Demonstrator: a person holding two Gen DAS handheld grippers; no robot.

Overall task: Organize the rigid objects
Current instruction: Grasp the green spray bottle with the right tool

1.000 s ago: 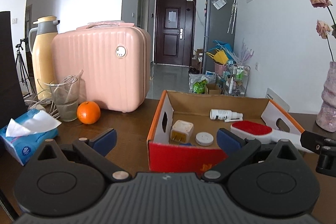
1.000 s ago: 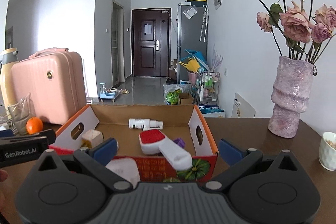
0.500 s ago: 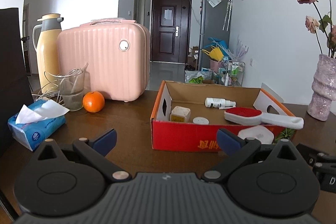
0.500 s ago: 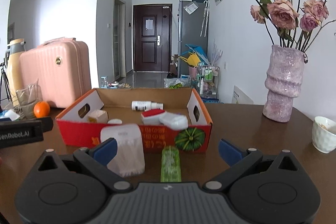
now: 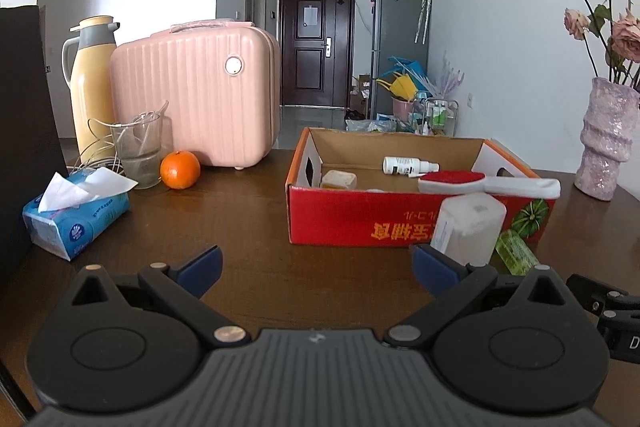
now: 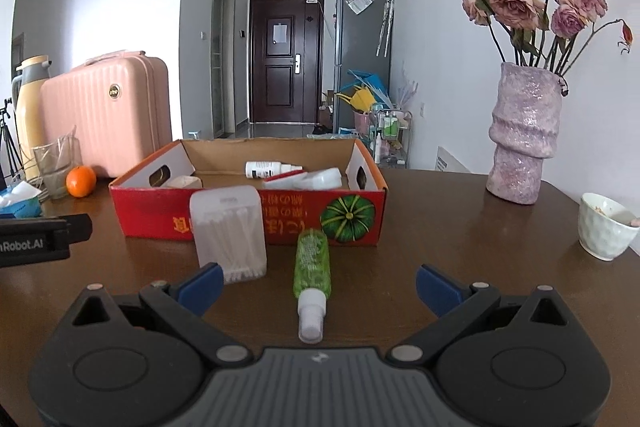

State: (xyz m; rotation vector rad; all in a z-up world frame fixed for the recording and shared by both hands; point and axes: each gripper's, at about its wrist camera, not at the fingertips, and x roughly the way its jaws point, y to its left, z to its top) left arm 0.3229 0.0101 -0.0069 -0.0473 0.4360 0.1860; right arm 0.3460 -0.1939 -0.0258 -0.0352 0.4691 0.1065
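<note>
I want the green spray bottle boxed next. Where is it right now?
In the right wrist view the green bottle lies on the table in front of the red box, cap toward the camera, just right of the cotton-swab case.

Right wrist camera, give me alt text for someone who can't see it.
An open right gripper hovers low over a brown table, facing a green spray bottle lying beside an upright clear box of cotton swabs. Behind them sits a red cardboard box holding small items.
</note>
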